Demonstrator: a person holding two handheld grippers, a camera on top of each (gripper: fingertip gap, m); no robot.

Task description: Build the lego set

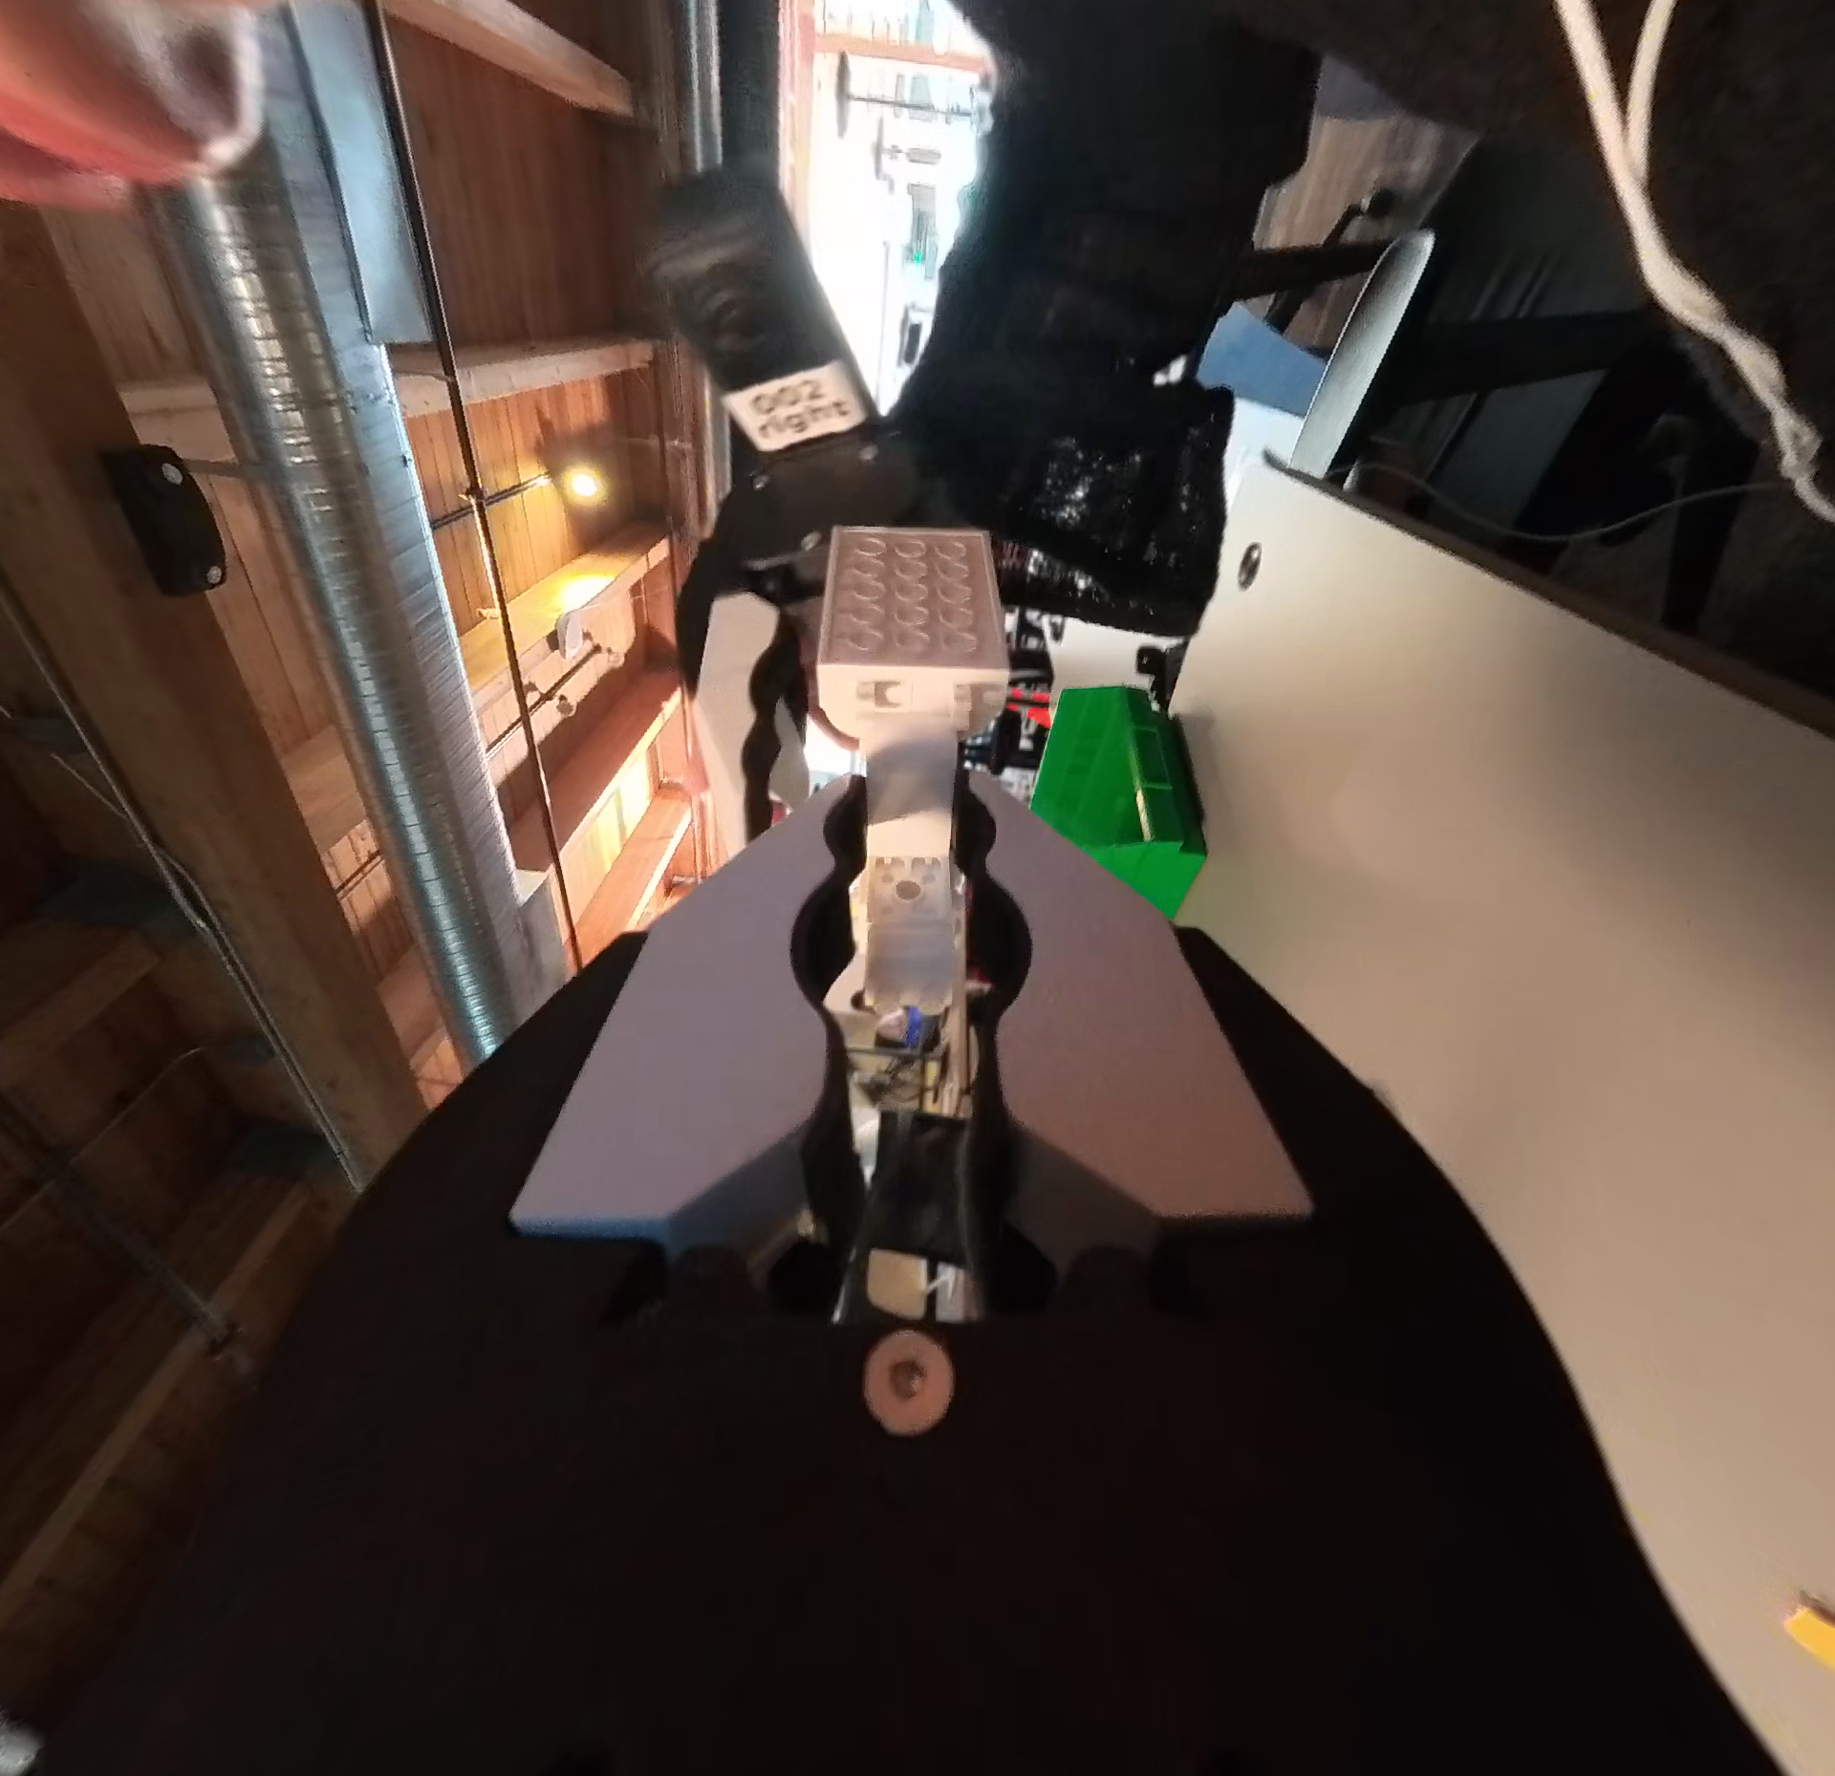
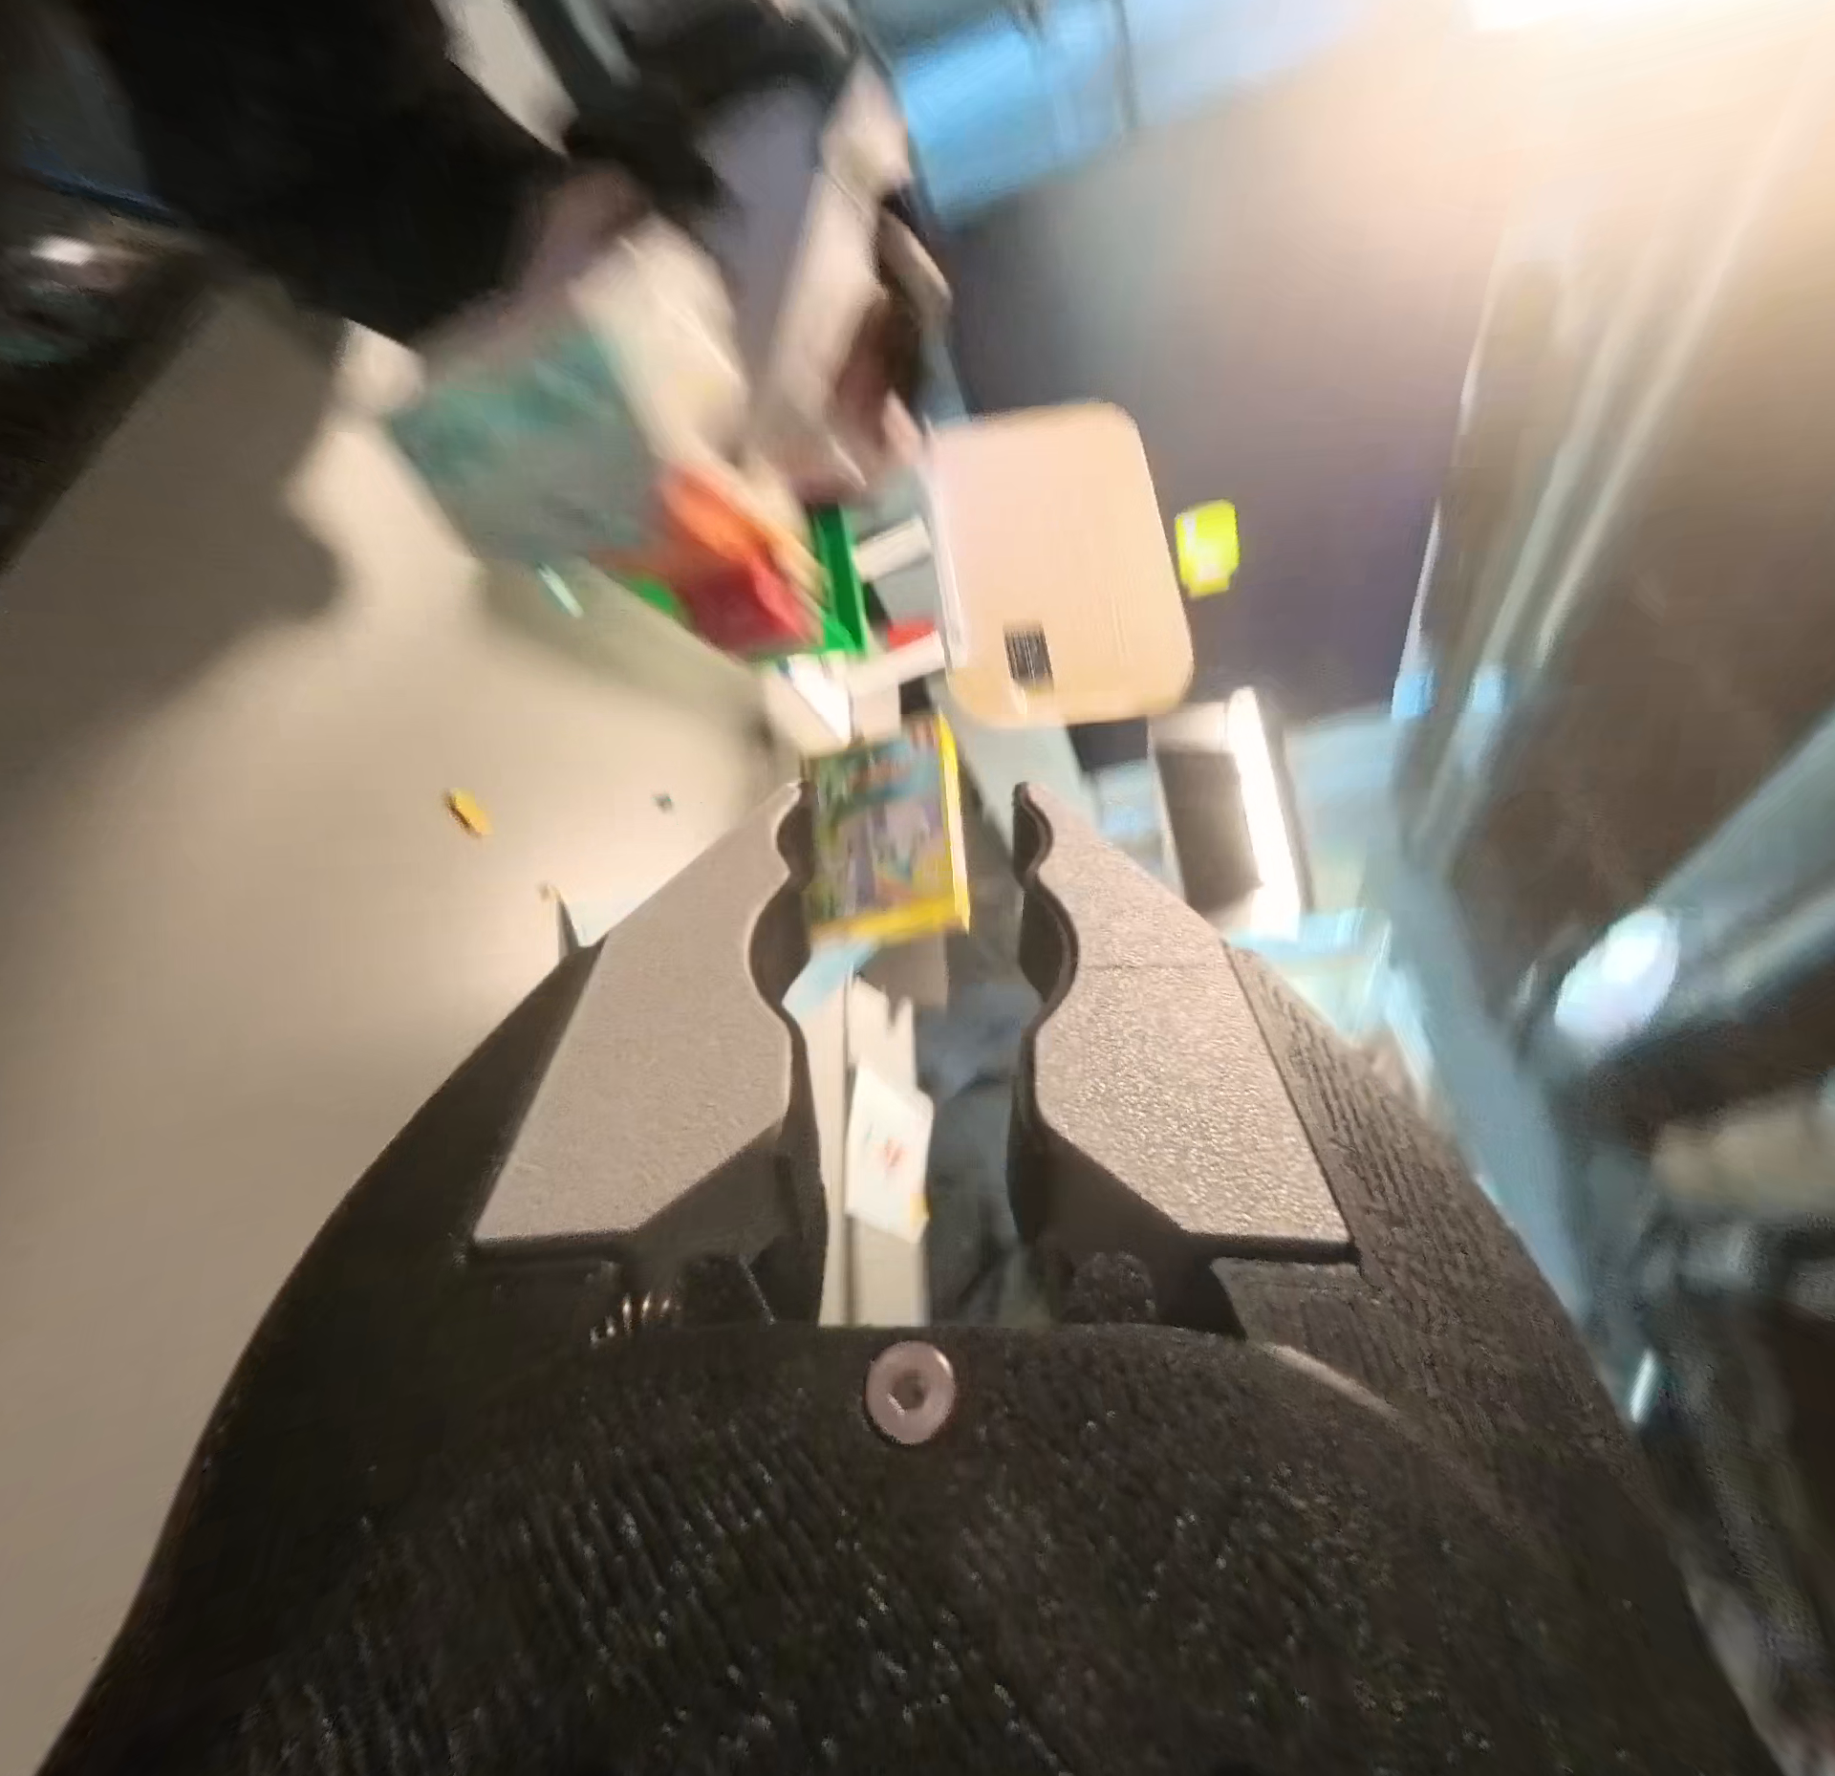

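Left wrist view: left tool (image 1: 909, 815) clamped on white lego assembly (image 1: 909, 636), held aloft, studded plate at far end; right tool (image 1: 765, 656) just behind it; green bin (image 1: 1122, 785) on tabletop (image 1: 1489, 884) beyond. Right wrist view, blurred: right tool (image 2: 909, 805) parted, gripping nothing; colourful box (image 2: 889, 835) ahead.

The lego piece (image 1: 909, 626) is pale grey-white, its top patterned with rows of round studs. Both grippers have grey fingers (image 1: 715, 1013) on black ridged bodies (image 2: 894, 1579). The bin (image 1: 1117, 795) is bright green. The table (image 1: 1489, 934) is cream. Red and green bricks (image 2: 755, 586) blur beside a yellow-edged, multicoloured box (image 2: 889, 835).
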